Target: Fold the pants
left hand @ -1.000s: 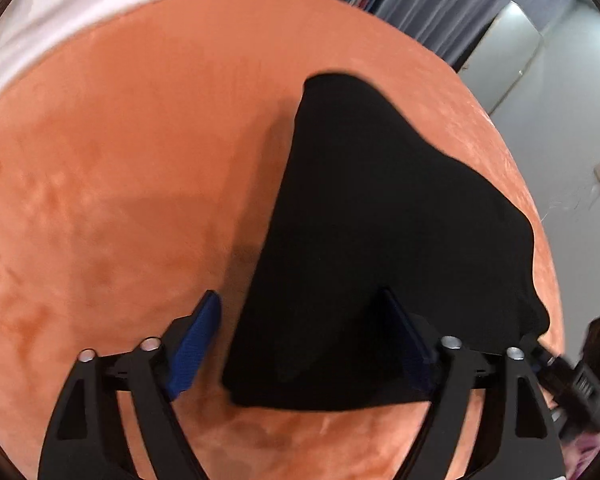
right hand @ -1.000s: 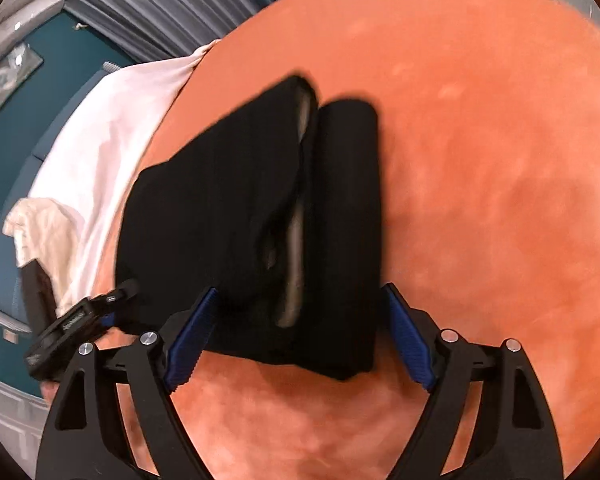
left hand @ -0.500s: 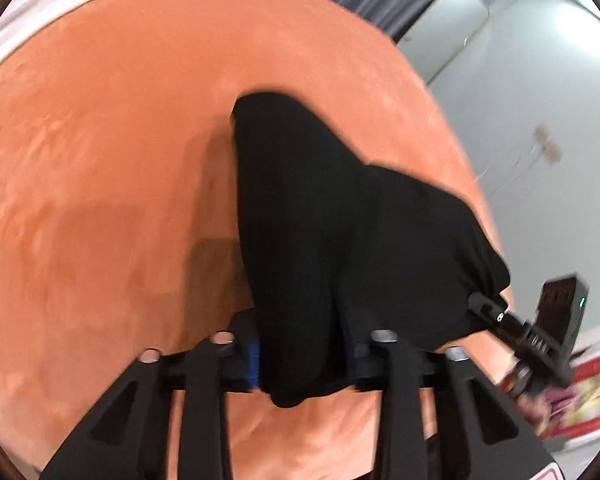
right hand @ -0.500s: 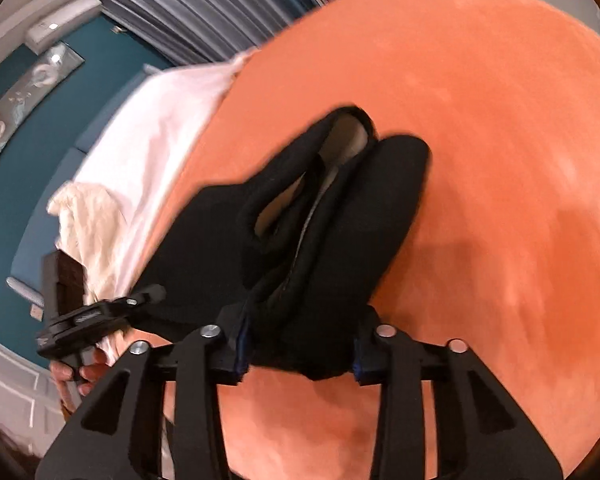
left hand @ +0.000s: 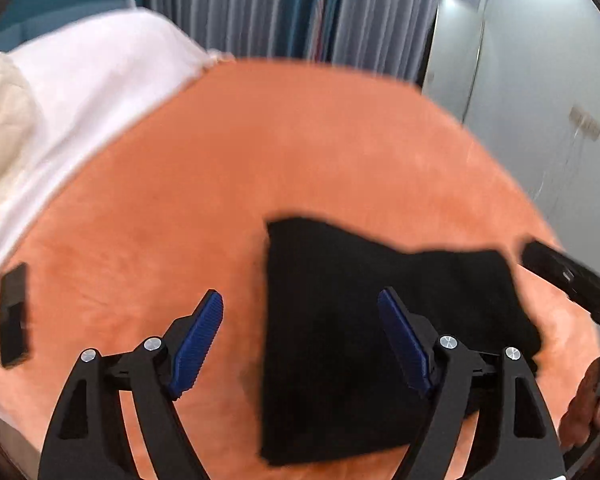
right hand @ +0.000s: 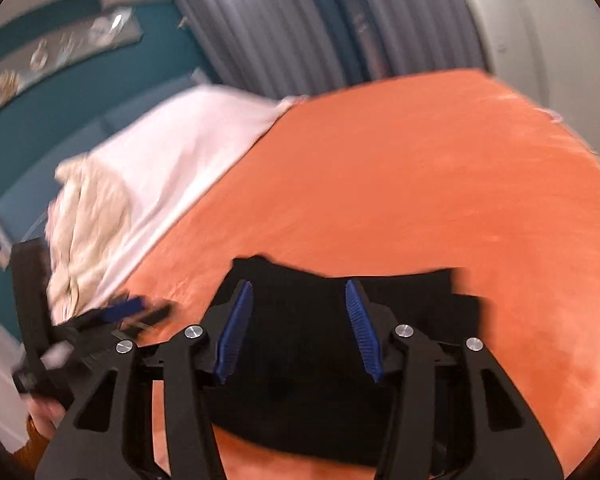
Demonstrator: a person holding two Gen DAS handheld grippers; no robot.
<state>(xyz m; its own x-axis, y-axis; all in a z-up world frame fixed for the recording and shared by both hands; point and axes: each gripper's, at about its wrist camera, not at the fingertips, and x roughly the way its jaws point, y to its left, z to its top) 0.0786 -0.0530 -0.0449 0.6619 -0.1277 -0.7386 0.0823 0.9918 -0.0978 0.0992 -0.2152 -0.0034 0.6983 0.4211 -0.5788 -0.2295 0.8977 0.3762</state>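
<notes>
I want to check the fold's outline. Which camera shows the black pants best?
The left wrist view: the black pants show their left and far edges against the orange blanket. In the right wrist view the pants sit largely behind the open right gripper.

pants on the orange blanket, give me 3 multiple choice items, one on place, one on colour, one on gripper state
1. Where do the pants lie?
A. on the orange blanket
B. on the white sheet
C. hanging from a gripper

2. What colour are the pants?
A. beige
B. black
C. blue

3. How do the left gripper and right gripper stand?
A. both shut on the pants
B. only the left open
C. both open, holding nothing

Key: 1 A, the folded cloth rests flat on the blanket; 2 B, it is black throughout; 3 C, the blue pads of each gripper stand apart with no cloth pinched.
</notes>
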